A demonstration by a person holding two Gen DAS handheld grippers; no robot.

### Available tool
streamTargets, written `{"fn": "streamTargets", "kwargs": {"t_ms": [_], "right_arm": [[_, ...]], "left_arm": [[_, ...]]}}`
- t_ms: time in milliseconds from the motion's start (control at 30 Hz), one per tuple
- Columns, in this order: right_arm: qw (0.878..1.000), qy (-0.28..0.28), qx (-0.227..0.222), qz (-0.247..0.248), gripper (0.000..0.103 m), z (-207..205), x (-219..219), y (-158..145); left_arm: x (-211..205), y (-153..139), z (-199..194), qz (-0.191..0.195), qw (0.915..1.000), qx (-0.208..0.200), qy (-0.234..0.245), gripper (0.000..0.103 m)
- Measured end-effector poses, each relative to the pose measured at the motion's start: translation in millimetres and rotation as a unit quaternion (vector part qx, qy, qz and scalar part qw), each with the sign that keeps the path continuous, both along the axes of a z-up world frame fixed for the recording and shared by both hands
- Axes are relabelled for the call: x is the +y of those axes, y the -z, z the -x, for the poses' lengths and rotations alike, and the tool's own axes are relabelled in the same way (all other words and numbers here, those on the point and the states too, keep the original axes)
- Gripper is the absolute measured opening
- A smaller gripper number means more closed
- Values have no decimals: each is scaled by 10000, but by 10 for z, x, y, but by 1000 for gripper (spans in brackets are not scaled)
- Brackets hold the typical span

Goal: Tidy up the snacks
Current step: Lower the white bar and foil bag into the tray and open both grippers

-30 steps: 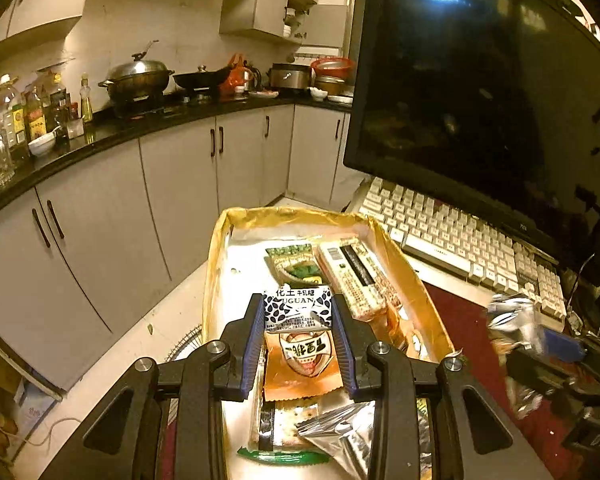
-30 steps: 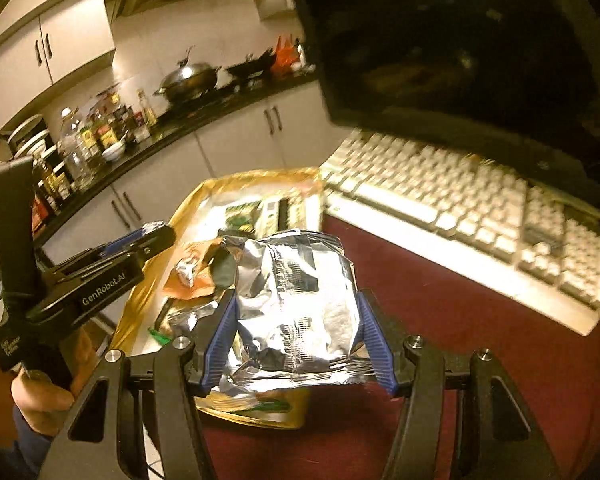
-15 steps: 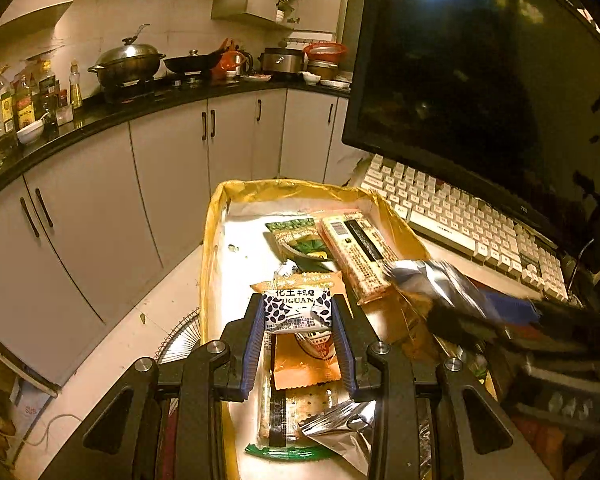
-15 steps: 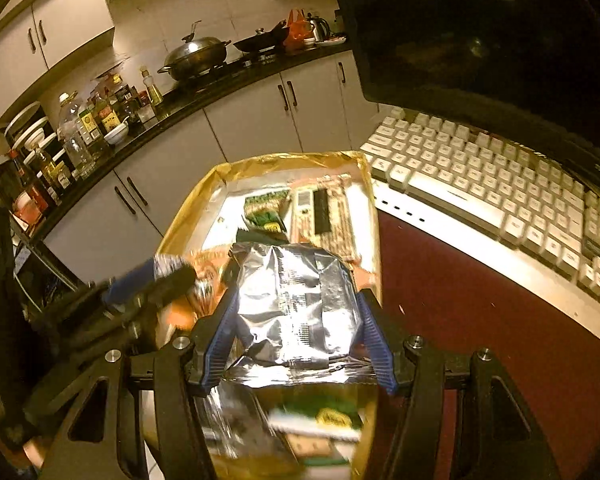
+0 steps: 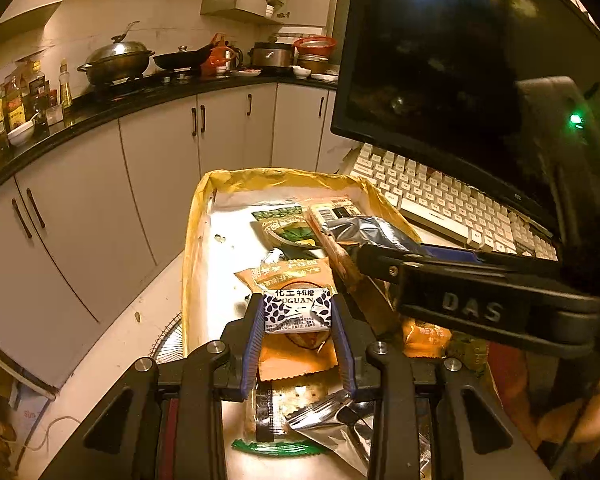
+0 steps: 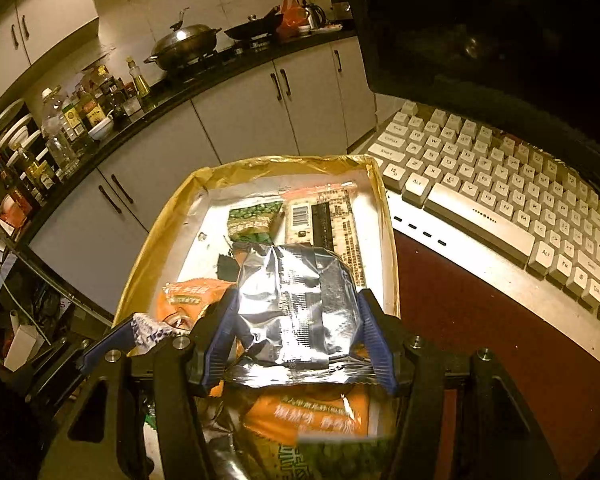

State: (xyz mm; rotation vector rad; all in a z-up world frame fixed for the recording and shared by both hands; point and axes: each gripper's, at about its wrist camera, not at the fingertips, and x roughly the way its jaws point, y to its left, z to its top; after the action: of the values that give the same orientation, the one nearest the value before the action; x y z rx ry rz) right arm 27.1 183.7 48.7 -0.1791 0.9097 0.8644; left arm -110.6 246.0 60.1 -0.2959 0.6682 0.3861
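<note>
Right gripper pinches a light, crinkly foil packet by its sides; left gripper clamps a small soft sachet over the tray.

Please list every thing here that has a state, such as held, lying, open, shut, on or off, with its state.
left gripper: shut on the small white packet.
small white packet: held above the tray.
right gripper: shut on the silver foil bag.
silver foil bag: held over the tray, crumpled.
tray: open, snacks lying inside.
orange packet: lying in the tray.
green packet: lying in the tray.
monitor: screen dark.
cabinet doors: shut.
wok: lid on.
</note>
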Motion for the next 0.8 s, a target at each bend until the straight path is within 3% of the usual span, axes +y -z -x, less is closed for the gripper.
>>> {"fn": "streamTargets", "kwargs": {"t_ms": [400,800], "right_arm": [[10000,-62,-52,53,59,47,36,49],[9999,-63,-72,55,59,70,34,54]], "left_arm": [[-145,-16,2,-666,9975,118,-208,33],[-214,7,20,-943,9948,199,-314,33]]}}
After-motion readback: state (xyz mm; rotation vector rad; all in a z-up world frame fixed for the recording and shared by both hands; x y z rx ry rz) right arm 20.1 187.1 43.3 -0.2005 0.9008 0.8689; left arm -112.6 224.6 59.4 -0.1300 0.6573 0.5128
